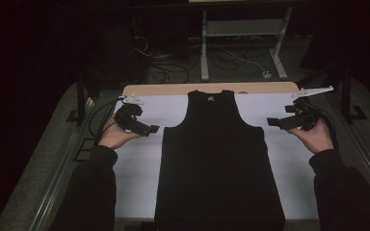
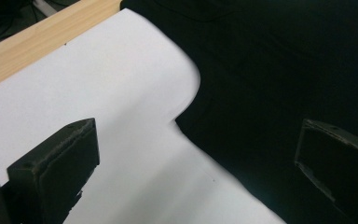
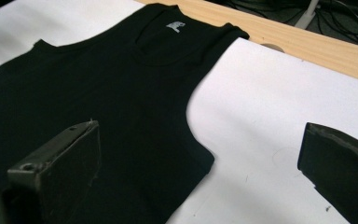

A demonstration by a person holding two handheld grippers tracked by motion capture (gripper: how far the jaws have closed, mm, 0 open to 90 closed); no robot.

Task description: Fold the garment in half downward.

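Observation:
A black sleeveless top (image 1: 217, 159) lies flat on the white sheet (image 1: 139, 163), neck toward the far edge, with a small white label (image 3: 175, 26) inside the collar. My left gripper (image 1: 153, 129) hovers open just left of the top's left armhole (image 2: 186, 100), its jaws pointing at the cloth (image 2: 279, 84) and holding nothing. My right gripper (image 1: 271, 121) hovers open beside the right armhole (image 3: 191, 107), jaws spread wide over the top's (image 3: 98, 88) edge, nothing between them.
The wooden table edge (image 1: 173, 89) runs along the far side of the sheet. Behind it on the floor are a white frame's legs (image 1: 204, 48) and loose cables (image 1: 173, 72). Metal rails border the table on both sides. Bare white sheet (image 3: 279, 102) flanks the top.

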